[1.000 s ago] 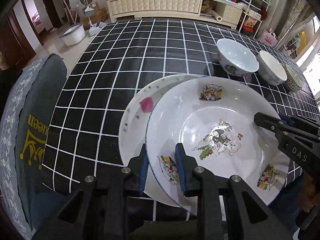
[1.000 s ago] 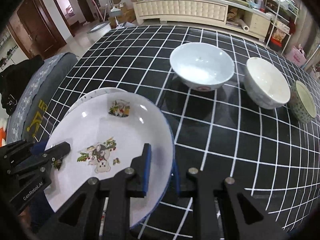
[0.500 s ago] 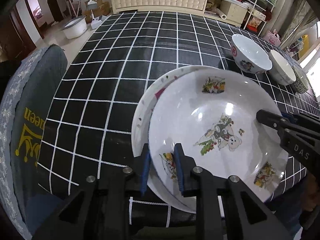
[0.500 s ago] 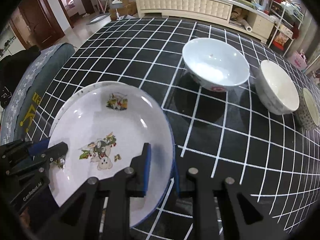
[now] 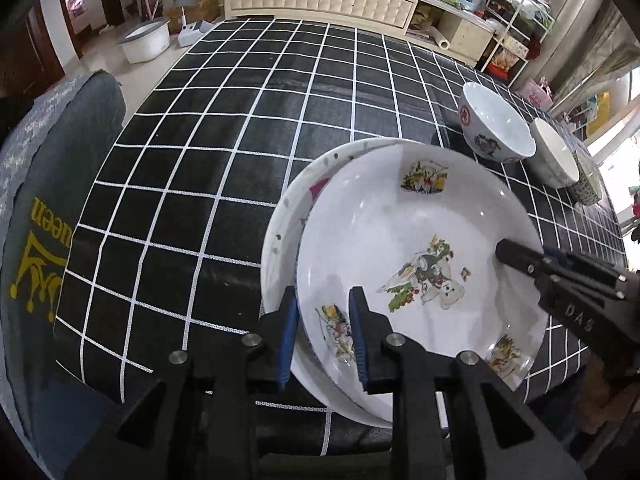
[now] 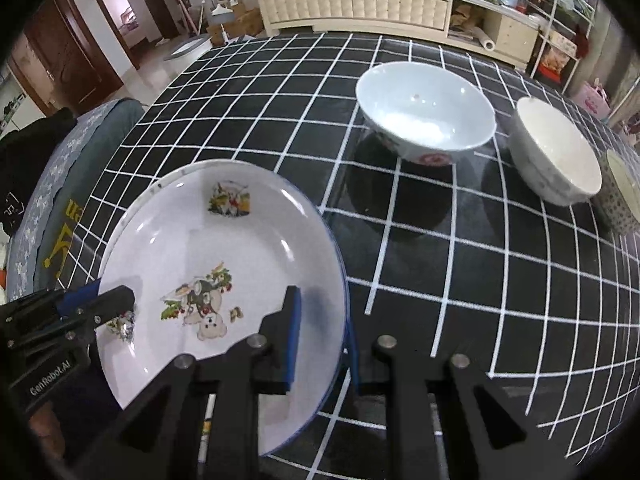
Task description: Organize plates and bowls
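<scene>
**Both grippers clamp one picture plate over a second plate**

Nearest the cameras, the left gripper [image 5: 322, 330] pinches the near-left rim of a white picture plate [image 5: 416, 248], one blue pad under the rim and one on the inside face. The right gripper [image 6: 320, 338] is clamped on the opposite rim of the same plate, its left pad on the inner surface and its right finger mostly hidden behind the edge. Each gripper shows in the other's view, reaching in from the side.

The plate sits over a second, speckled plate [image 5: 288, 216], whose rim peeks out on the left and far sides; whether the two touch cannot be told. Both lie at the near edge of the black grid tablecloth [image 5: 224, 152].

Farther back stand a painted bowl [image 6: 426, 114], just beside it a plain white bowl [image 6: 556, 152], then a patterned cup [image 6: 622, 196] at the right edge. Beyond the table runs a cream sideboard [image 6: 352, 4].
</scene>
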Motion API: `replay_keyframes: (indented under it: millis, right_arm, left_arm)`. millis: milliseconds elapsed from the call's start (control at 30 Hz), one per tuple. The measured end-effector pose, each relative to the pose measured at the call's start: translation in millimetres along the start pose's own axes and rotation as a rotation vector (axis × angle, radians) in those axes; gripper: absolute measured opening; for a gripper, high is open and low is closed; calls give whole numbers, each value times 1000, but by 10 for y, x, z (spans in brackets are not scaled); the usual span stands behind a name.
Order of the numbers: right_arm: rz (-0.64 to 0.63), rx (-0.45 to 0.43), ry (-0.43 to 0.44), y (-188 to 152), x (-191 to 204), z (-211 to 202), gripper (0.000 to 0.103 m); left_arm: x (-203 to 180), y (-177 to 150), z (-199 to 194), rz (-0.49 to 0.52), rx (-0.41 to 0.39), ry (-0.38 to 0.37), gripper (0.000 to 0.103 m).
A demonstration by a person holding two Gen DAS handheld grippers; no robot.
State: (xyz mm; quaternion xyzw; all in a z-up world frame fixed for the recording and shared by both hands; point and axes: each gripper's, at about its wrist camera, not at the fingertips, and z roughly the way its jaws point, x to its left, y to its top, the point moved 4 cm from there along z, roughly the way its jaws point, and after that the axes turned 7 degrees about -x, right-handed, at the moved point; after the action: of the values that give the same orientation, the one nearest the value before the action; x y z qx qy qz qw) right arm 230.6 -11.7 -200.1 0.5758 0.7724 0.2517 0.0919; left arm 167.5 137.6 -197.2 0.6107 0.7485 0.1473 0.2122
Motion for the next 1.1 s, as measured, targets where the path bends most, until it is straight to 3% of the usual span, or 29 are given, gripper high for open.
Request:
replay_keyframes:
  millis: [267, 500, 533, 600, 967, 1033, 1100]
  right_arm:
    - [-70, -23, -44, 3, 50, -60, 25]
    - [-49, -2, -13, -9, 59, -38, 27]
    - [-49, -2, -16, -12, 62, -42, 30]
    - [-48, -4, -8, -14, 70, -59, 36]
    - [-61, -111, -13, 74, 26, -460, 53]
    - [-52, -153, -15, 99, -33, -588, 66]
    - [-24, -188, -24, 127, -126, -693, 70]
  left_arm:
    - [-35, -9, -60, 41, -9, 20, 27]
    - [-20, -4, -154, 48, -20, 17, 33]
    - [-24, -7, -170, 58, -24, 32, 43]
    - [-27, 2, -221, 91, -44, 80, 52]
    - [-232, 73, -453, 123, -88, 48, 52]
    - [-296, 78, -465, 119, -89, 33, 52]
    - [-387, 96, -477, 122, -89, 23, 52]
